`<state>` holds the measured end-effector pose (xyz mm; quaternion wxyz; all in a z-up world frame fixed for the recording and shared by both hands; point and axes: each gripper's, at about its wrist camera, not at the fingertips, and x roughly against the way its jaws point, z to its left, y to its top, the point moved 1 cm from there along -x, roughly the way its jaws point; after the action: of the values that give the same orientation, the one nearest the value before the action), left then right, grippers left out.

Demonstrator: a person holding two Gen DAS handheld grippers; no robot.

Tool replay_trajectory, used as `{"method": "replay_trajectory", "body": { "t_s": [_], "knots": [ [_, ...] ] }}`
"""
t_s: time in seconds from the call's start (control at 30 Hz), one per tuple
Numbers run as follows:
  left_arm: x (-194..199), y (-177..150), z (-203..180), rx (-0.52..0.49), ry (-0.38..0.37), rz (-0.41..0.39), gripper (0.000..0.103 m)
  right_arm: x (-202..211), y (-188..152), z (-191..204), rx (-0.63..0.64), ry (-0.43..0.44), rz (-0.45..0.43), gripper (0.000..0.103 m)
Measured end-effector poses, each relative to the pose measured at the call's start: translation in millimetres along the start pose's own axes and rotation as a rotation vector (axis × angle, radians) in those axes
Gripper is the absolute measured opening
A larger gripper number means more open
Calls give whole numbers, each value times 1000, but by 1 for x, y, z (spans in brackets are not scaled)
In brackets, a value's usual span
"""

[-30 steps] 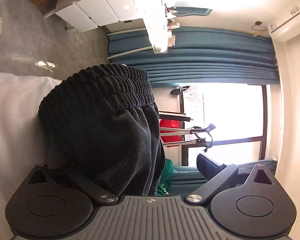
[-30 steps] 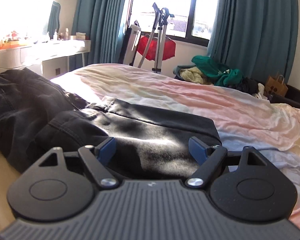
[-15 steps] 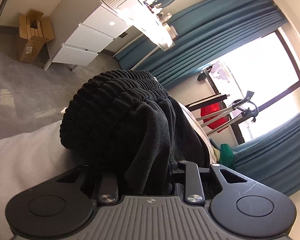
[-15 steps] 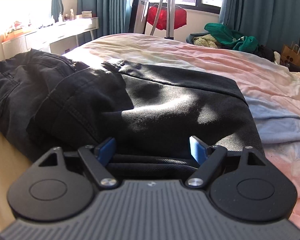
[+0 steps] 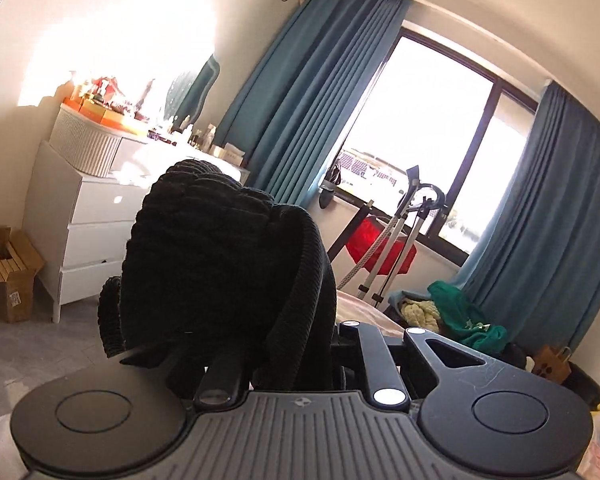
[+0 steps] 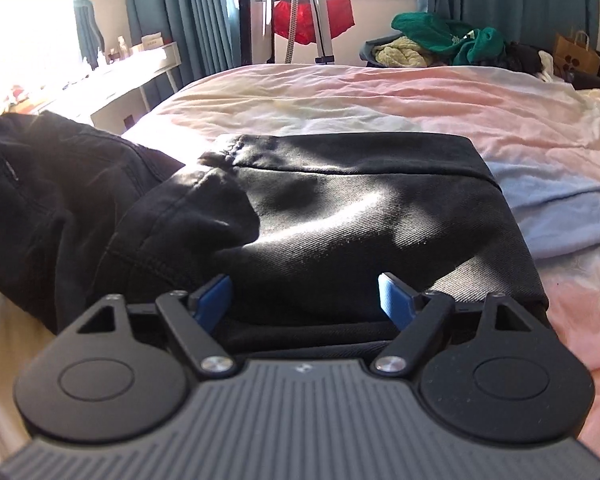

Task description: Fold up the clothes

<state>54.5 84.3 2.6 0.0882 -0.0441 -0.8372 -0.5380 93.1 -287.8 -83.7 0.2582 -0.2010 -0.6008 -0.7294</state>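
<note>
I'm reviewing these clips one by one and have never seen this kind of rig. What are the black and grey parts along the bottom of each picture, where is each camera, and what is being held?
No robot arm is involved: a person holds a two-finger gripper in each hand, and a fisheye camera on each one looks forward along its fingers. The grey ribbed body and black discs along the bottom are the gripper itself.

In the left wrist view, the left gripper is closed on a black corduroy garment with a ribbed waistband, lifted so that the room shows behind it: a white dresser and teal curtains.

In the right wrist view, the right gripper is open, its blue-padded fingers apart over a dark folded garment lying on the bed. A second dark garment lies on the left of it. The right gripper holds nothing.
</note>
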Motion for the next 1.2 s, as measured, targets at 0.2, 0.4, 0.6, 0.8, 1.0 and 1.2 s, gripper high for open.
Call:
{"method": "replay_trajectory", "body": {
  "t_s": [0.2, 0.4, 0.6, 0.8, 1.0, 1.2],
  "knots": [
    [6, 0, -119, -53, -26, -81, 15, 40, 14, -52, -193, -22, -47, 82],
    [7, -45, -256, -215, -138, -144, 15, 68, 26, -110, -365, -13, -145, 82],
    [-12, -152, -367, -407, -269, -69, 14, 80, 32, -167, -549, 40, -200, 82],
    [-34, -277, -408, -750, -333, 182, 16, 72, 23, -213, -679, 8, -219, 84],
    [-21, -300, -399, -966, -365, 197, 49, 46, 8, -237, -892, 195, -105, 84],
    [4, -288, -347, -1102, -390, 179, 90, 31, 12, -226, -897, 316, -19, 85]
  ]
}}
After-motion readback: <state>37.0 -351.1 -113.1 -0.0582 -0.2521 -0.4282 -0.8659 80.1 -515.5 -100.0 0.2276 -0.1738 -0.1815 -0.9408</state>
